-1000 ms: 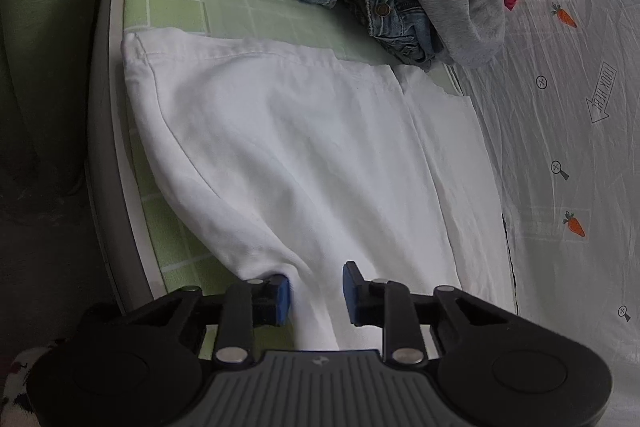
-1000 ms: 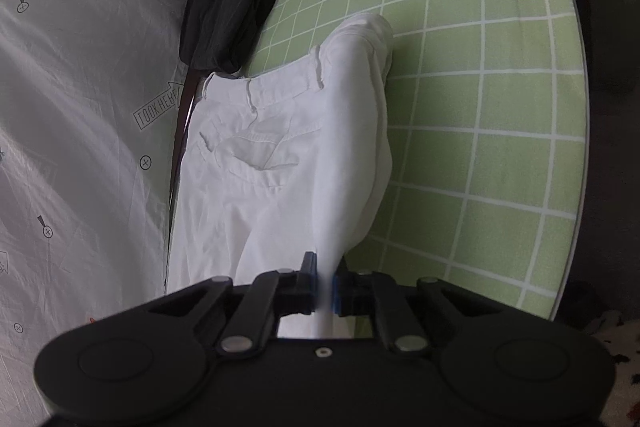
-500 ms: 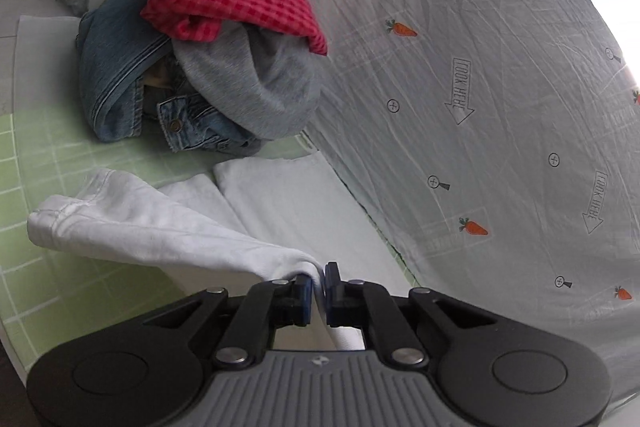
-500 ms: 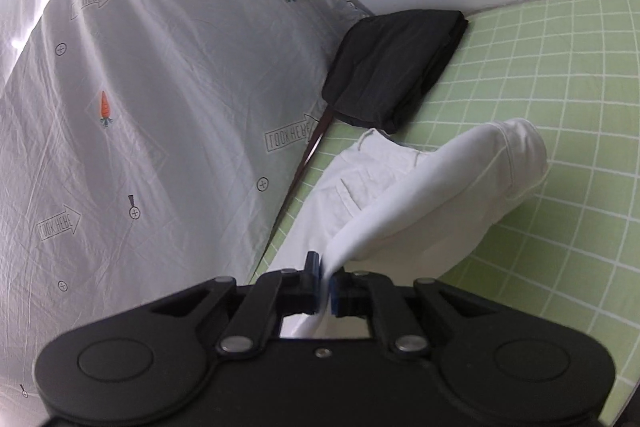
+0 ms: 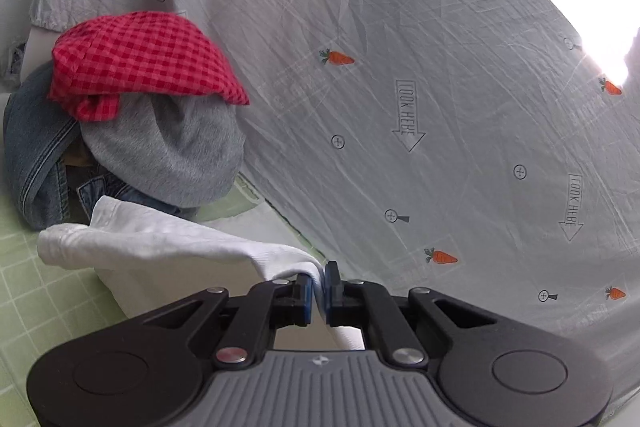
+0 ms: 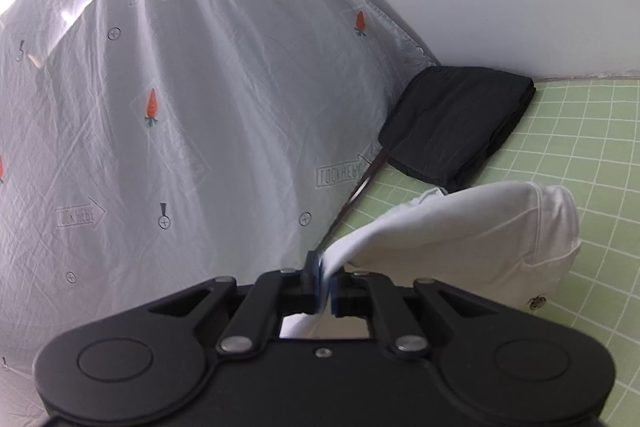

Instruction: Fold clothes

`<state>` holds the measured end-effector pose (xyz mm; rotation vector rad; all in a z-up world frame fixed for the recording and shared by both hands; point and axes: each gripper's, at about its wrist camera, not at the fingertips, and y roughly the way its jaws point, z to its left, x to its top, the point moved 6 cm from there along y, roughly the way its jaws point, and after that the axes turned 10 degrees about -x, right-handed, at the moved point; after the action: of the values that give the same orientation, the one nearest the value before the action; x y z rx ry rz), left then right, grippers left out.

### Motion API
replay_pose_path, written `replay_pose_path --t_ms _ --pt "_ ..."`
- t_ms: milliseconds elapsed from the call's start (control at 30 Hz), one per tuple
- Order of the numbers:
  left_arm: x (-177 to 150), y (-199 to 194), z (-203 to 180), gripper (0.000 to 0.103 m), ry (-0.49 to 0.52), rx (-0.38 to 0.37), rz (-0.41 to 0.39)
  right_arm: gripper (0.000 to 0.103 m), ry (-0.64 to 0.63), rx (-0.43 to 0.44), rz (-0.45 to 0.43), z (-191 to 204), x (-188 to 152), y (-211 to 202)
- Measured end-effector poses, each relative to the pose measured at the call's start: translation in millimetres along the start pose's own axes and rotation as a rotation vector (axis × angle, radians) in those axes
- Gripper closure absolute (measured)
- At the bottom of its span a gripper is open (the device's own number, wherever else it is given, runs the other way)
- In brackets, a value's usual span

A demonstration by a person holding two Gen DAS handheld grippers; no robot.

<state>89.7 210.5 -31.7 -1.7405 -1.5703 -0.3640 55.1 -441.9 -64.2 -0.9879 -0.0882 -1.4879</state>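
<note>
Sheeting (image 5: pixel 460 75) printed with carrots and arrows fills most of both views, a pale grey drape rising behind the work surface. Below it lies the green checked mat (image 6: pixel 592 147), seen broadly from the right wrist and only as a strip at the lower left from the left wrist (image 5: pixel 24 291).

White trousers (image 6: pixel 472 223) lie on that mat at the foot of the sheeting, with an edge lifted at both ends. The right view shows the raised part as a rounded fold with what looks like a button near its lower edge; the left view shows a wrinkled hem (image 5: pixel 160 239) drawn up above the flat layer beneath.

Only the left view holds the pile: jeans (image 5: pixel 36 155), a grey garment (image 5: pixel 172 155) and a red checked cloth (image 5: pixel 140 59) on top. Only the right view holds the folded black garment (image 6: pixel 456 123) against the wall.

The left tongs (image 5: pixel 318 287) are clamped on the white fabric, and the right tongs (image 6: pixel 325 287) likewise pinch it.
</note>
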Motion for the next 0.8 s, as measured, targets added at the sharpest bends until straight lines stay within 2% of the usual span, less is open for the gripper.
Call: replay_pose_path --t_ms 133,200,267,333,433,500,633,800 --pt "-23 20 18 0.098 0.012 0.085 0.064 0.098 -0.019 -0.1 0.052 -10 -18 25" --pt "-26 31 25 0.098 -0.035 0.1 0.064 0.098 -0.027 -0.143 0.066 -14 -24 38" --pt "-25 43 28 0.098 -0.085 0.11 0.061 0.098 0.017 -0.166 0.096 -13 -19 53" --pt "-22 57 24 0.098 -0.098 0.116 0.055 0.098 0.035 -0.159 0.118 -4 -13 65" --pt "-19 74 12 0.098 0.006 0.146 0.079 0.098 -0.084 -0.173 0.112 14 -10 75" --pt "-19 84 10 0.098 0.036 0.168 0.1 0.098 -0.169 -0.196 0.103 24 -12 82" --pt "-18 106 14 0.098 0.007 0.193 0.124 0.098 -0.157 -0.211 0.116 31 -14 103" --pt "-4 133 6 0.098 -0.006 0.183 0.09 0.098 -0.223 -0.177 0.1 62 -5 127"
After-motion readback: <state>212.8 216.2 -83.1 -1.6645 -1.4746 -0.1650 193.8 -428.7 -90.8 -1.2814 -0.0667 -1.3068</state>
